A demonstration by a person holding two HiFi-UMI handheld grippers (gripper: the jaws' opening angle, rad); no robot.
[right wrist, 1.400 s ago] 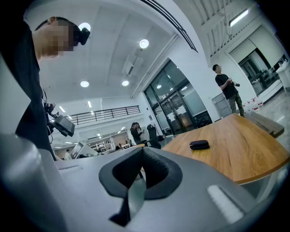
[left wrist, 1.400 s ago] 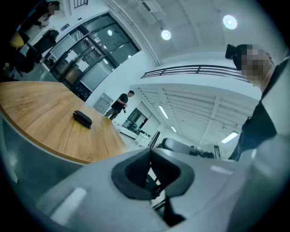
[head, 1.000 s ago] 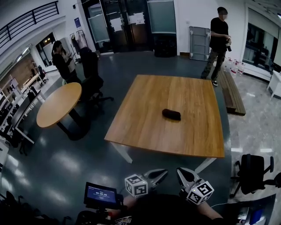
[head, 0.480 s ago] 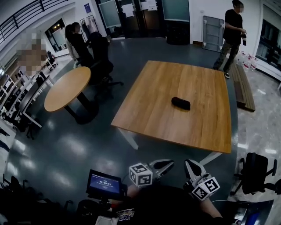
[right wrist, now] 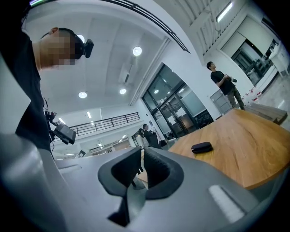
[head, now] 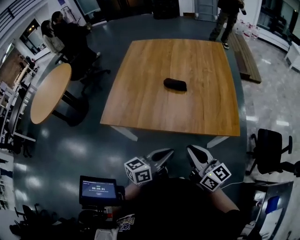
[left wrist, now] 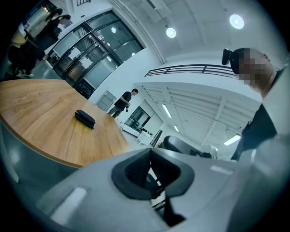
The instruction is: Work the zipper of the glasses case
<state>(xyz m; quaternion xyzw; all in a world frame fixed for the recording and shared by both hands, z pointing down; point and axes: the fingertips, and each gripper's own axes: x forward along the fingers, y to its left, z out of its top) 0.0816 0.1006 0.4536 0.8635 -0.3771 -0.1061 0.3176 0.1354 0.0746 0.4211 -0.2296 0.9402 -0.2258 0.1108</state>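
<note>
The black glasses case lies zipped and alone near the middle of the square wooden table, far ahead of both grippers. My left gripper and right gripper hang side by side close to my body, over the floor short of the table's near edge. In the left gripper view the left gripper is shut and empty, and the case is small in the distance. In the right gripper view the right gripper is opening, with a thin slit and nothing between its jaws; the case lies far off.
A round wooden table stands to the left with people beyond it. A black office chair is at the right, a low bench past the table's far right corner, where a person stands. A small screen sits by my left side.
The head view has tipped further down and come closer, so the table and case sit higher and larger in the frame. Both grippers stay low in front of my body.
</note>
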